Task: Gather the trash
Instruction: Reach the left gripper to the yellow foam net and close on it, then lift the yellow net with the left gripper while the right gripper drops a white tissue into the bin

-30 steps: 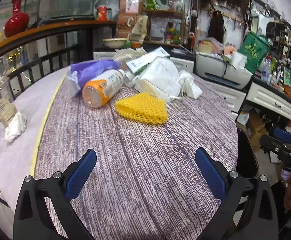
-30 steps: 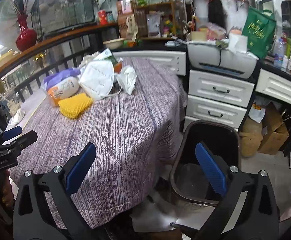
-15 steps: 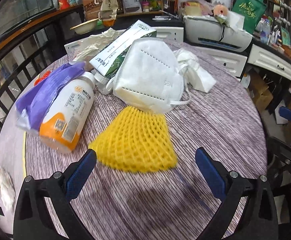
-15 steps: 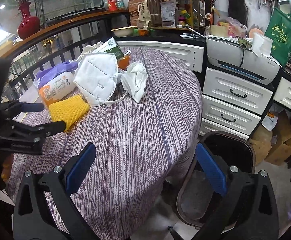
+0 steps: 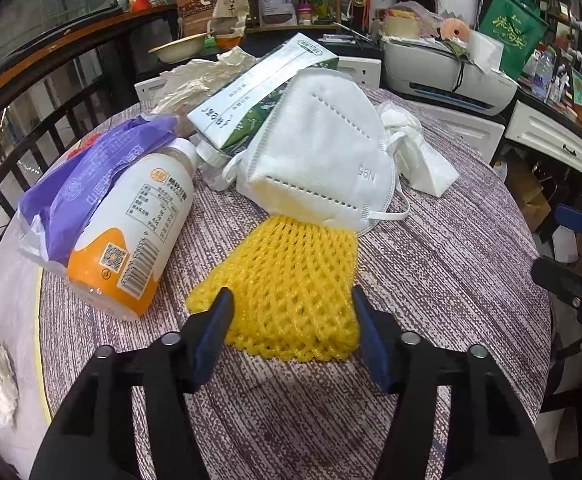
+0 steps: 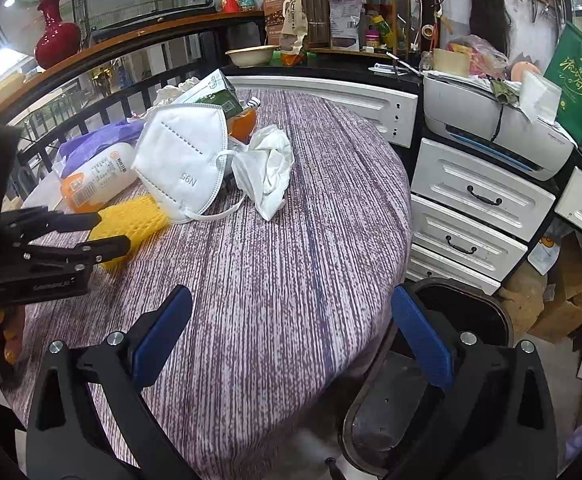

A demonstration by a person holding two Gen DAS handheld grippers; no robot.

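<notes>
Near the counter's (image 5: 431, 280) front edge, the left gripper's (image 5: 291, 312) fingers straddled the yellow foam net (image 5: 291, 280), unclenched; the right gripper (image 6: 291, 328) hovered released.

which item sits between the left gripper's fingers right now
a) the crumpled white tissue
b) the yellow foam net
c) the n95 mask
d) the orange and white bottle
b: in the left wrist view the left gripper has its fingers on either side of the yellow foam net, not yet closed on it.
</notes>
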